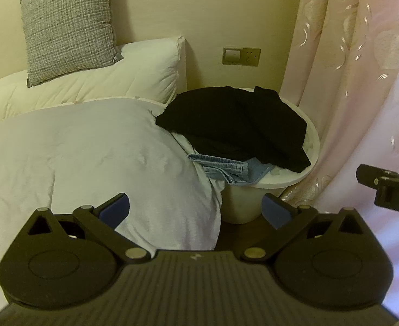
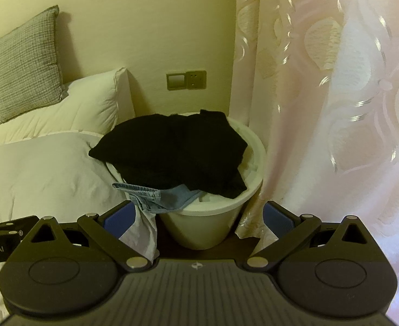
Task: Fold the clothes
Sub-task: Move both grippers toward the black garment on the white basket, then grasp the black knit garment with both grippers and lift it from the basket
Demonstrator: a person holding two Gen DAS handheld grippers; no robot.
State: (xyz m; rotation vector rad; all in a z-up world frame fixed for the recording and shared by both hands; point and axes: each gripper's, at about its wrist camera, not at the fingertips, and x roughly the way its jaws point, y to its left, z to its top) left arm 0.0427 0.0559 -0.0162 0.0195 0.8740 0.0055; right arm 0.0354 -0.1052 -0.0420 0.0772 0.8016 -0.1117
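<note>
A: Both empty, jaws spread wide: left gripper [image 1: 196, 208], right gripper [image 2: 198, 216], side by side short of the white basket [image 2: 213, 226].

B: I'd take the black garment [image 2: 172, 152] first, since it tops the pile, pinching one edge per gripper.

A: Jeans [image 1: 226, 169] hang over the near rim. The bed [image 1: 77, 157] sits left for spreading.
</note>
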